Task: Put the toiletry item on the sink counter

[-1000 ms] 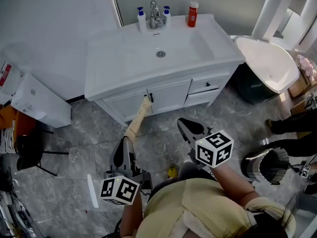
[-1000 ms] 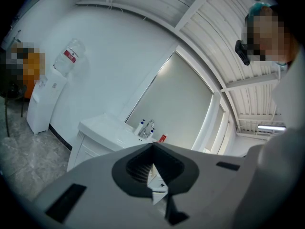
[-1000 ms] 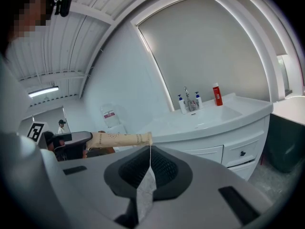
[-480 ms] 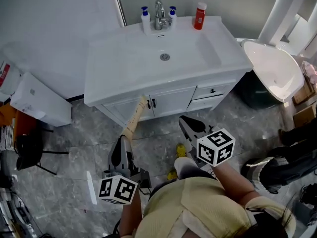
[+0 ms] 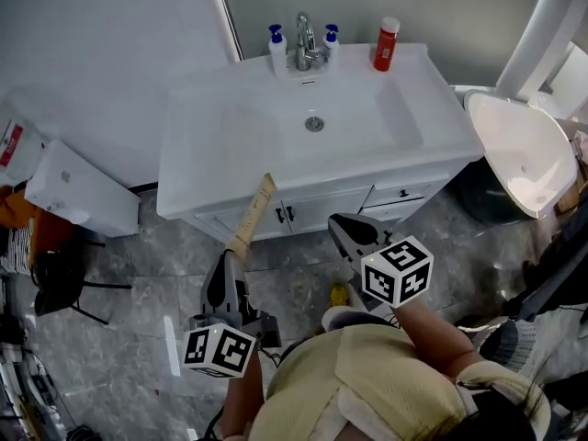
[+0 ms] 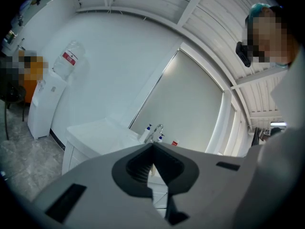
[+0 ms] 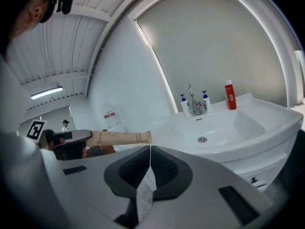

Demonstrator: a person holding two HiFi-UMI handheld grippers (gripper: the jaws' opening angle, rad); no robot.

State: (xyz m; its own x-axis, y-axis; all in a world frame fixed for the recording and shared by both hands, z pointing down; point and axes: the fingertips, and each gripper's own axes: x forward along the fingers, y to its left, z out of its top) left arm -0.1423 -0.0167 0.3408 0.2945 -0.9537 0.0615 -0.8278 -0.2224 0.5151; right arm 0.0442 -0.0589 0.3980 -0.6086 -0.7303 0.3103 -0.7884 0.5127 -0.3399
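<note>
The toiletry item is a tan tube (image 5: 251, 219) that sticks up out of my left gripper (image 5: 230, 263), which is shut on its lower end. The tube's tip reaches the front edge of the white sink counter (image 5: 207, 150). In the right gripper view the tube (image 7: 119, 138) lies level in front of the counter (image 7: 271, 125). My right gripper (image 5: 343, 228) is shut with nothing in it, below the counter's cabinet doors. In the left gripper view the left gripper (image 6: 153, 147) has its jaws pressed together, and the tube is hard to make out.
On the counter's back edge stand a faucet (image 5: 304, 42), two blue-topped pump bottles (image 5: 277, 50) and a red bottle (image 5: 386, 44). A white dispenser (image 5: 78, 191) stands at the left, a white basin-like fixture (image 5: 519, 154) at the right. Grey tiled floor lies below.
The vanity has come nearer and lower in the head view. The tube's tip has gone from the cabinet front up to the counter's front edge. Both grippers keep their hold.
</note>
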